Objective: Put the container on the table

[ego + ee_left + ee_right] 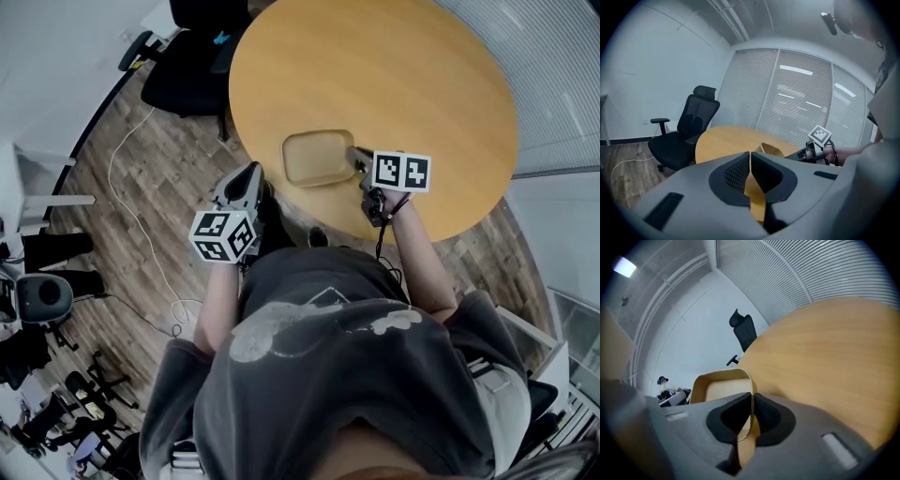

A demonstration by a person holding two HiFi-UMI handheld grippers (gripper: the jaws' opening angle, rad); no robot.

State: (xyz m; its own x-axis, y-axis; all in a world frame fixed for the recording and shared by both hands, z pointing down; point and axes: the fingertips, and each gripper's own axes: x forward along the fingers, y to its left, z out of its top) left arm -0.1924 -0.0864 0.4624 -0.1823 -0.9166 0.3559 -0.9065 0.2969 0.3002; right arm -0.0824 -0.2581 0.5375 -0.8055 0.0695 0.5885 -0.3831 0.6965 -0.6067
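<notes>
A shallow tan container (319,157) lies flat on the round wooden table (394,75), close to its near edge. My right gripper (355,157) is shut on the container's right rim. In the right gripper view that thin rim wall (751,380) runs straight between the closed pads of the right gripper (751,403). My left gripper (250,175) hangs off the table's near-left edge, apart from the container, shut with nothing in it. The left gripper view looks past the left gripper (750,161) to the container (771,150) and the right gripper (809,152).
A black office chair (192,56) stands at the table's far left, over the wood floor. A white cable (122,178) loops across the floor to my left. Window blinds (797,98) line the wall behind the table. Dark equipment (42,300) stands at the far left.
</notes>
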